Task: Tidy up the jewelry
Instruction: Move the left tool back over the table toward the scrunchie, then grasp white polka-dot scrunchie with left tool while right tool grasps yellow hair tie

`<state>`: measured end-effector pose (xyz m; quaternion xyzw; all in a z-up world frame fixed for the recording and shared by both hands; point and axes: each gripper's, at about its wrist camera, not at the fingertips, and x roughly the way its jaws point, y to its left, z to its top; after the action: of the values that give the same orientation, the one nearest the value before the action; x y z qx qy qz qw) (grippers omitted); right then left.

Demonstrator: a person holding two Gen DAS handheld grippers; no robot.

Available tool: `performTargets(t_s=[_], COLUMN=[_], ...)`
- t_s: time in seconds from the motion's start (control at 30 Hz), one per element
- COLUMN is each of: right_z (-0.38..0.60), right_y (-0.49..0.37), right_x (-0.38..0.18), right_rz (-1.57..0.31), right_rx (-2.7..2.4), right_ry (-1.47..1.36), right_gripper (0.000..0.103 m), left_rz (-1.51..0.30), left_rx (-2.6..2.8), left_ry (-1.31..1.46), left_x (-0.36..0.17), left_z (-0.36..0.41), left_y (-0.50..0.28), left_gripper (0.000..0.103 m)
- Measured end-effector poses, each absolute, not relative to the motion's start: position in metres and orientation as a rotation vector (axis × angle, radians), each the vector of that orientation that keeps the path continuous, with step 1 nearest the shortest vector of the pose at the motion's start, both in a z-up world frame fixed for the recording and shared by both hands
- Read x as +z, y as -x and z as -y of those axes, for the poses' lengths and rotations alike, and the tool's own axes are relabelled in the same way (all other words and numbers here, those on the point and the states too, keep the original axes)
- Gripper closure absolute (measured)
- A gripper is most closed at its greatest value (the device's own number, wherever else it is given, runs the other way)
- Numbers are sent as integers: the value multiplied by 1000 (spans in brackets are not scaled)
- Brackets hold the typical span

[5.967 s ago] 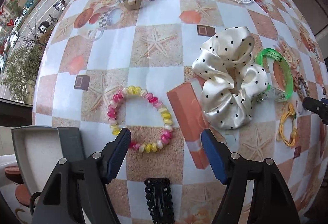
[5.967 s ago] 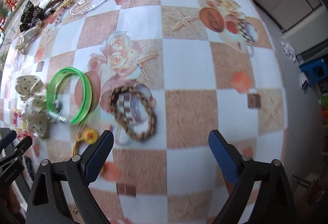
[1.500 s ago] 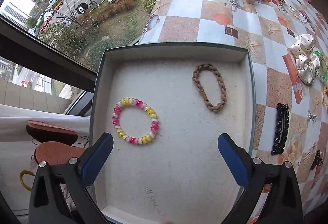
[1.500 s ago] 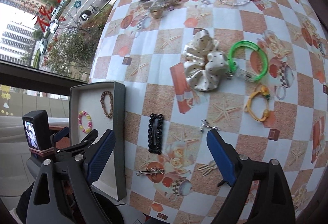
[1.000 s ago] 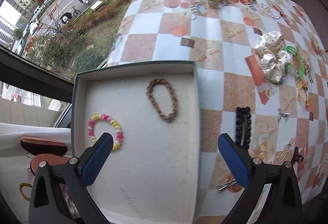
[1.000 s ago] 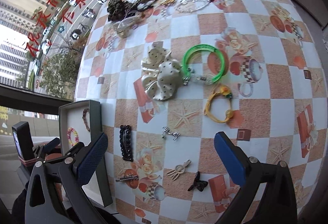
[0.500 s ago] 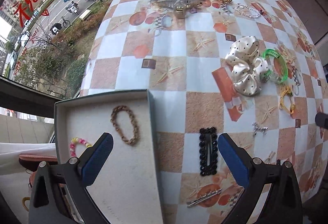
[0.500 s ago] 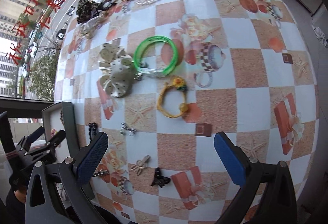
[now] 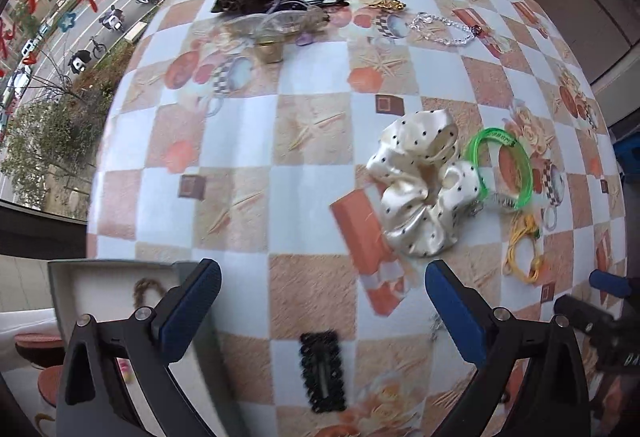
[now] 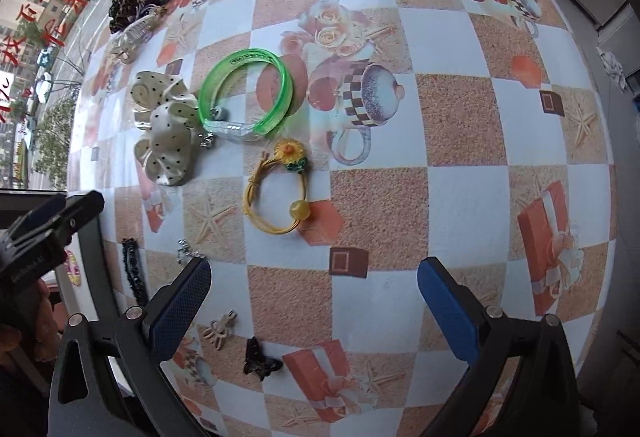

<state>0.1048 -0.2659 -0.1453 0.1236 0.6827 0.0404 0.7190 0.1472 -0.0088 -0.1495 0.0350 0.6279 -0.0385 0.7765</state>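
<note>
Checkered worktop (image 10: 460,165), jewelry laid out; your fingers wide apart, both sets empty.
Left gripper (image 9: 320,313) above black hair clip (image 9: 323,377), beside box (image 9: 100,281) holding braided bracelet (image 9: 145,289). Right gripper (image 10: 314,309) near yellow hair tie (image 10: 280,193); green bangle (image 10: 246,97) touches polka-dot scrunchie (image 10: 166,129).
</note>
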Motion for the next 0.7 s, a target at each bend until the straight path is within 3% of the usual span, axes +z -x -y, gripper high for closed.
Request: performTargets(t_s=[0.47, 0.7], right_z=[233, 219], right_y=[-127, -127], right_x=[-175, -177], right_rz=[-1481, -1433], right_rx=[62, 14], right_ry=[-117, 2], right_gripper=[0, 15], left_rz=[-1396, -1395], left_rx=[-142, -128], left_ry=[34, 6], left_x=[-191, -205], left_z=[47, 59], left_y=[-194, -197], left_gripper=[0, 3])
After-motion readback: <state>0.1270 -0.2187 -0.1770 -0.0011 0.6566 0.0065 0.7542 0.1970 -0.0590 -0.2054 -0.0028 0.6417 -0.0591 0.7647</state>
